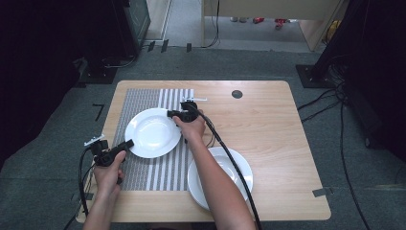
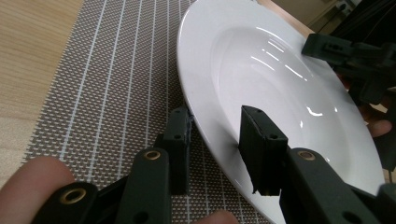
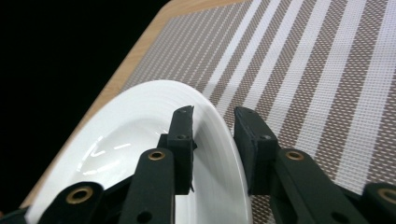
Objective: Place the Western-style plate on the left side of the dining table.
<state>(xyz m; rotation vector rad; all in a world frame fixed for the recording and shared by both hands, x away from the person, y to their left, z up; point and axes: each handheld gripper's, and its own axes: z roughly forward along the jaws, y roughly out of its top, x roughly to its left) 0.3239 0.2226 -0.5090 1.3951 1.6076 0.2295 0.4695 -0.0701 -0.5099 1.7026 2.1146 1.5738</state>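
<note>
A fixed high view looks forward and down across the whole table (image 1: 268,143). Each gripper view rides low and close, facing opposite rims of the same white plate (image 1: 152,132) on the striped placemat (image 1: 158,172), the scene all three share.

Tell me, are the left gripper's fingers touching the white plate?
Cannot tell. In the left gripper view the fingers straddle the white plate rim, but no clear contact or gap shows.
</note>
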